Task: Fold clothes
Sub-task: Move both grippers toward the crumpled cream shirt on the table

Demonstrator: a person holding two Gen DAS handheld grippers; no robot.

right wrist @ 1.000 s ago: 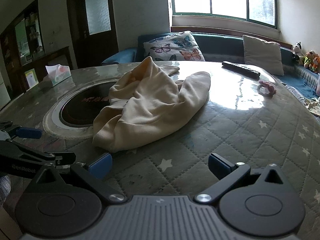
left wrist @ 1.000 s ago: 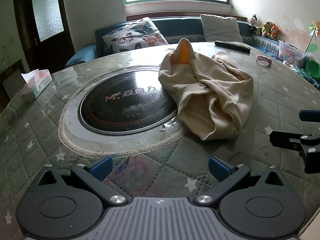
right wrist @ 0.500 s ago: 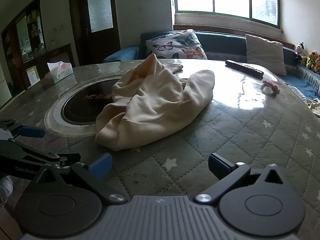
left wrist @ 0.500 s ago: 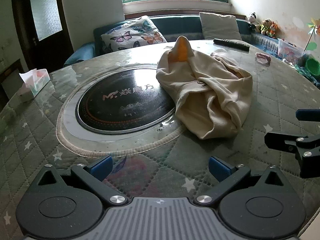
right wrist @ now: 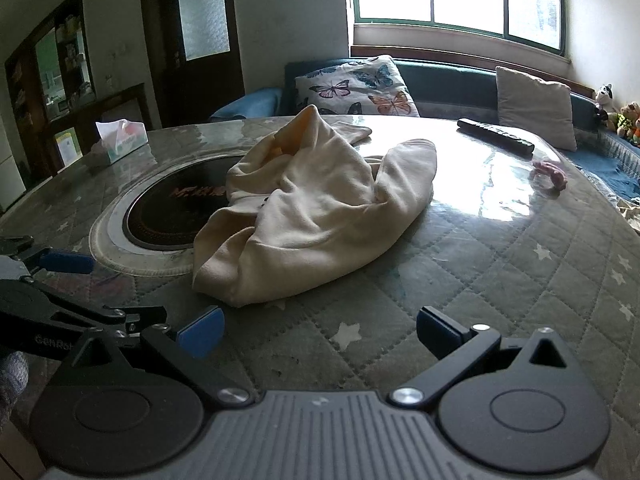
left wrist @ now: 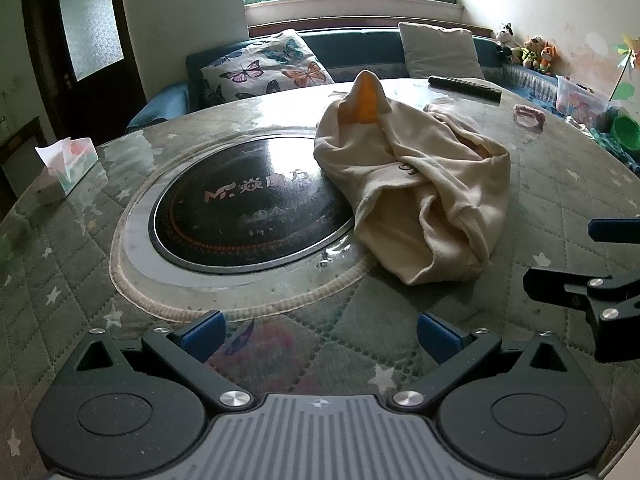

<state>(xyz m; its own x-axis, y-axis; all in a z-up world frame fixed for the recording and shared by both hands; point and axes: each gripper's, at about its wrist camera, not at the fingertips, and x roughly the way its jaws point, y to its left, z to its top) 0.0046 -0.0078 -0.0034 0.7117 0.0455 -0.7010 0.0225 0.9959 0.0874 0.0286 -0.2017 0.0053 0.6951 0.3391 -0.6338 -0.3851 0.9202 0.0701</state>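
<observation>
Both grippers sit closer to the garment than a second ago | left gripper [left wrist: 318,332] spread wide, empty — short of the cream garment [left wrist: 416,184] | right gripper [right wrist: 320,330] likewise spread, empty | garment crumpled on the quilted table [right wrist: 500,264], overlapping the black hotplate [left wrist: 248,208] | remote [right wrist: 496,135] beyond the garment — tissue box [left wrist: 66,164] well apart.

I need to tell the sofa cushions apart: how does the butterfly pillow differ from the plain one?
The butterfly pillow is white with coloured butterflies; the plain pillow is solid grey. The butterfly one sits nearer the door, the plain one nearer the stuffed toys. Both lean upright against the sofa back.
</observation>
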